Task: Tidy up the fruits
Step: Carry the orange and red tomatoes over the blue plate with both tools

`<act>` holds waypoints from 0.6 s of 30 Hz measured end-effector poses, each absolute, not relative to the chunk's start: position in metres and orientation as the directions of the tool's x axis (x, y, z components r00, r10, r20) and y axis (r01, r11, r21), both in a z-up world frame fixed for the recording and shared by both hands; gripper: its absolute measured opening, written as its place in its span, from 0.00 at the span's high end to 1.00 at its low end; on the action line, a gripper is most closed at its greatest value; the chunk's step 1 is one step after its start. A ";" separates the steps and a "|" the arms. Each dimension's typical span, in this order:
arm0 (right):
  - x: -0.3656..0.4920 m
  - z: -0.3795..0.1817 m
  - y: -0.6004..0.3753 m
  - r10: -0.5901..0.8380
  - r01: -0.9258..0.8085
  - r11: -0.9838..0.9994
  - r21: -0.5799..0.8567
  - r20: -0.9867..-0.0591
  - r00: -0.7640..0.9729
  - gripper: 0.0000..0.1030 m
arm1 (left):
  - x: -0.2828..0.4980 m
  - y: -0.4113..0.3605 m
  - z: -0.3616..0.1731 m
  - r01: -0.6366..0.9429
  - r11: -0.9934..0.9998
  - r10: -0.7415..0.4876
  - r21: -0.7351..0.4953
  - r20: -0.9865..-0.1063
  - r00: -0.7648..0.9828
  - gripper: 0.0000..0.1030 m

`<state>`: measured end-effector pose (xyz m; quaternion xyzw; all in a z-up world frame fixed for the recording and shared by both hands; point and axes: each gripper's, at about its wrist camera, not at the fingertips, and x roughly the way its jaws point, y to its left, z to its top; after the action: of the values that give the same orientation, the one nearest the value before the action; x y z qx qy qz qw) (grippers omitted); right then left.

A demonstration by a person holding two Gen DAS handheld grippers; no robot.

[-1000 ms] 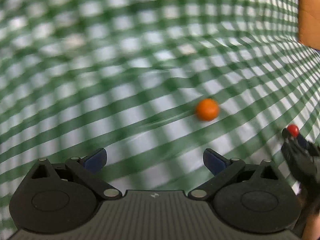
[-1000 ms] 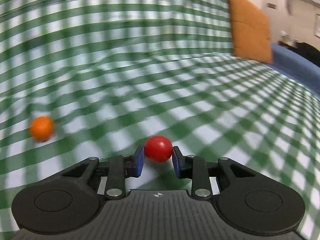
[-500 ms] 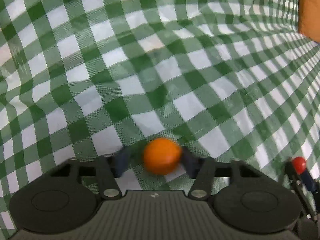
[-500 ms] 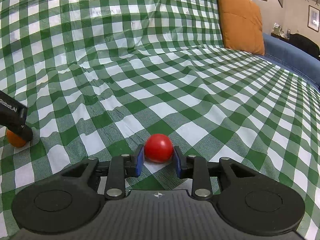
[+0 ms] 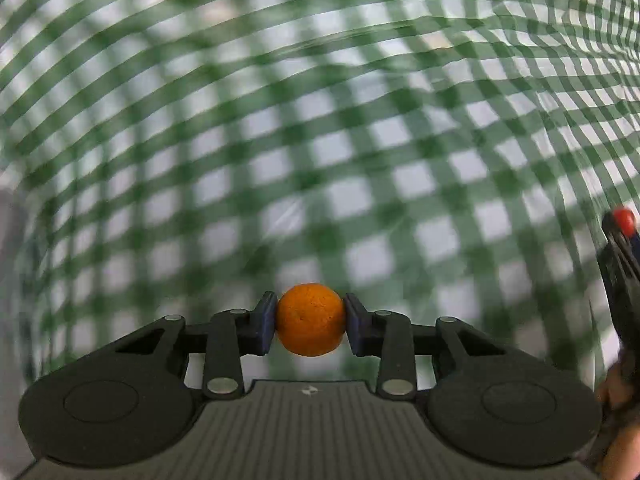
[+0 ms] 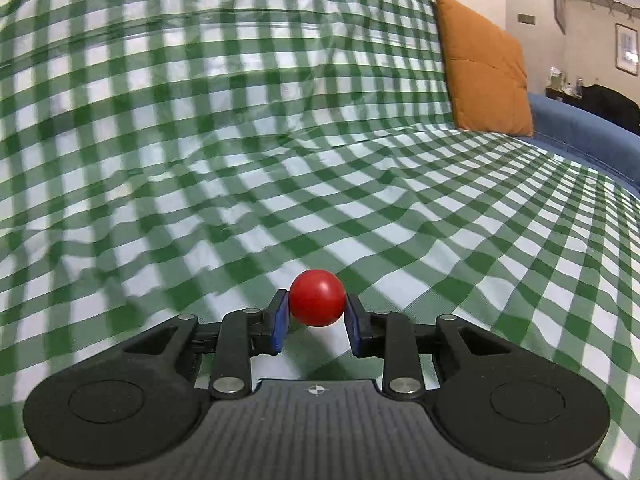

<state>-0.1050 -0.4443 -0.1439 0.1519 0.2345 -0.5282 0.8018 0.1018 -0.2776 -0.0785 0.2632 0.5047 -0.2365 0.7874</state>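
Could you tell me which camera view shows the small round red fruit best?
The right wrist view: the small round red fruit sits centred and sharp between the blue pads of the right gripper, which is shut on it. The left wrist view shows that fruit only as a tiny, partly hidden red spot at the right edge.

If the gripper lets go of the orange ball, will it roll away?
Probably. The orange ball looks round all over, so it would likely roll on the checked cloth. Its skin looks slightly rough, so the left gripper pads probably hold it without slipping. It seems firm: no visible squashing.
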 end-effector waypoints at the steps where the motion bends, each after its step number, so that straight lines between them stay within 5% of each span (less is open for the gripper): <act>1: -0.105 -0.136 -0.433 -0.763 0.902 0.432 0.002 -0.533 0.366 0.70 | 0.096 -0.257 -0.070 0.630 0.757 -0.106 0.174 -0.918 0.382 0.62; 11: -0.154 -0.061 -0.253 -0.436 0.641 0.759 0.112 -0.644 0.629 0.70 | 0.017 -0.078 -0.004 0.547 0.826 -0.111 0.138 -0.911 0.398 0.62; 18: -0.172 -0.011 -0.151 -0.281 0.487 0.857 0.167 -0.641 0.714 0.70 | -0.032 0.017 0.025 0.489 0.864 -0.118 0.120 -0.896 0.429 0.62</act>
<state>-0.1717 -0.1509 -0.0111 0.1643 0.3141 -0.2107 0.9110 -0.0316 0.0168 0.0245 0.1849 0.5017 -0.1841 0.8248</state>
